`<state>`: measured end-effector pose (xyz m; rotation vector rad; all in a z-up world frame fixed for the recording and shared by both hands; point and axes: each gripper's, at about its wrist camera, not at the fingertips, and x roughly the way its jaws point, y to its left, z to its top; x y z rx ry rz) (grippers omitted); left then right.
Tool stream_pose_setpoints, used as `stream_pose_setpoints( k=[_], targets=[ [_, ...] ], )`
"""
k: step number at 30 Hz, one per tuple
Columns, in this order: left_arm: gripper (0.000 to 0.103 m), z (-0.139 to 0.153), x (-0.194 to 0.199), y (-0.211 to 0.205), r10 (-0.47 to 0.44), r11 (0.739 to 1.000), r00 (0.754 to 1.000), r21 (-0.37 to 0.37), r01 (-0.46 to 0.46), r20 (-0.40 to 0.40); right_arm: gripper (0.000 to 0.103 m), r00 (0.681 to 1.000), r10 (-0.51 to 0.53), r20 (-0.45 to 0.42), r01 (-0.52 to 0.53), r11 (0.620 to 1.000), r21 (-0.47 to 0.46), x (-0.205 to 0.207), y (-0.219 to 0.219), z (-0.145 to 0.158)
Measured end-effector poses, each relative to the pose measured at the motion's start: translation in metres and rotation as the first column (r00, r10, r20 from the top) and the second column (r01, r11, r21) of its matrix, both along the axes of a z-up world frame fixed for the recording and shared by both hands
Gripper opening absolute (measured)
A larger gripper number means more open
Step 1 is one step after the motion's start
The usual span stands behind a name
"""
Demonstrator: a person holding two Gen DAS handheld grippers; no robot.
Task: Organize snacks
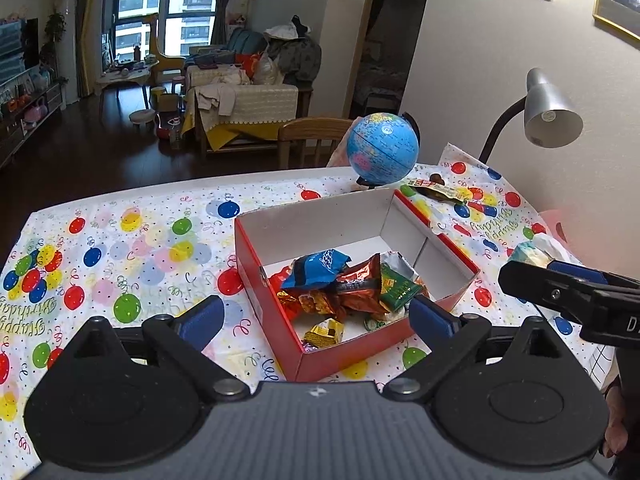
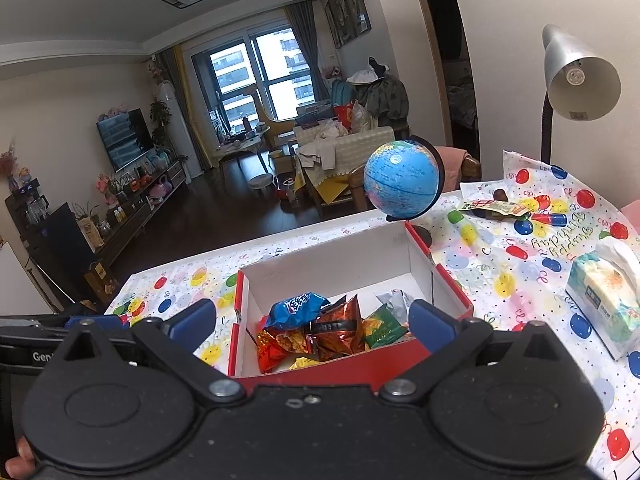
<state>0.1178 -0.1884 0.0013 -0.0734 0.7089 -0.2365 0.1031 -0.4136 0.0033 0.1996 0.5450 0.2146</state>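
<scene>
Both the left gripper [image 1: 316,316] and right gripper [image 2: 312,322] hang spread wide and empty over the red box [image 1: 352,354], where the snack packets [image 1: 344,284] sit heaped at its near end. One stray packet [image 2: 494,208], possibly a snack, lies at two o'clock by the globe [image 2: 402,184]; reaching for it could knock the globe. Only the right view shows the tissue pack [image 2: 604,304] whole.

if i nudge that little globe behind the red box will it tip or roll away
The globe sits tilted on a curved black arm above a small base, so it looks top-heavy and would probably tip if pushed high. A low nudge at the base would more likely slide it on the balloon tablecloth. The ball itself may just spin.
</scene>
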Motion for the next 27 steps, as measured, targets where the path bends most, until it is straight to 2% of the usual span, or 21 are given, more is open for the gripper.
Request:
stream_pose_setpoints(
  k=[27],
  targets=[
    [0.100, 0.0032, -0.0044, -0.0035, -0.008, 1.000, 1.000, -0.020, 0.008, 0.003, 0.103, 0.999, -0.034, -0.015, 0.034, 0.999, 0.005, -0.0047, -0.0009, -0.0043]
  ],
)
